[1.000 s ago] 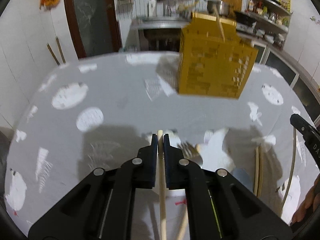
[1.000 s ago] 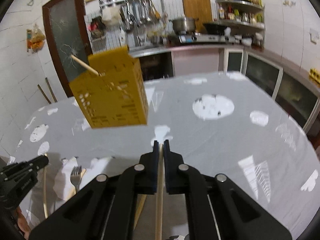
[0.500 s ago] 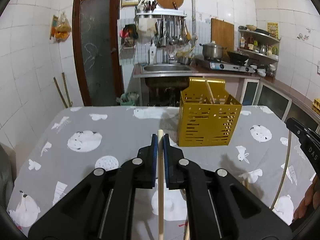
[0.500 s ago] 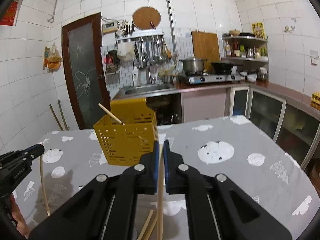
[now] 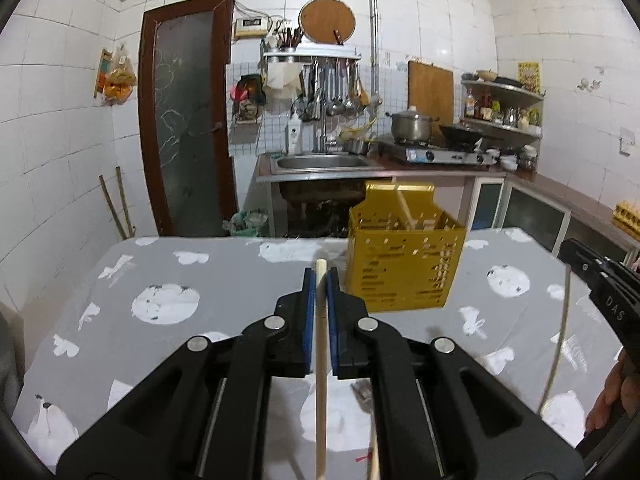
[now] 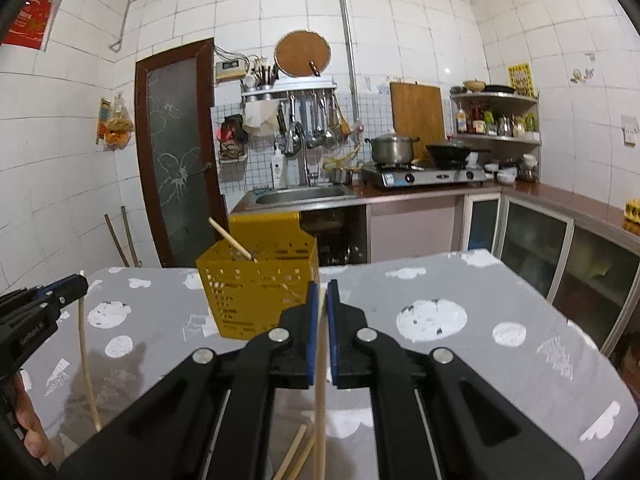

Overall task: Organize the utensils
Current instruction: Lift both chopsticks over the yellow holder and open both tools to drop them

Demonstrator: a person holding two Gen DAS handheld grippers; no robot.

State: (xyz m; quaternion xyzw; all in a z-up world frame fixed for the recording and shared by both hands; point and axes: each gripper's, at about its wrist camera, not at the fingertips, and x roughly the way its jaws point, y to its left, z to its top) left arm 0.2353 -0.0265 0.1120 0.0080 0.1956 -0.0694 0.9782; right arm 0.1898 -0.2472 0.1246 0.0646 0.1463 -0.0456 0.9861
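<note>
the yellow utensil basket (image 5: 404, 256) sat upright on the table (image 5: 200, 276) w/ one chopstick leaning out of it (image 6: 232, 238), rest of the contents too hard to make out. vs a sec ago, when we were aimed down at the cloth, both cams had tilted up to level, so the basket looked farther off. our left gripper (image 5: 320, 280) was pinched tight on a chopstick (image 5: 320, 380), held clear of the table. right gripper (image 6: 322, 292) was clamped on another chopstick (image 6: 319, 392), pointing at the basket. a couple more sticks (image 6: 296, 456) lay below it.
</note>
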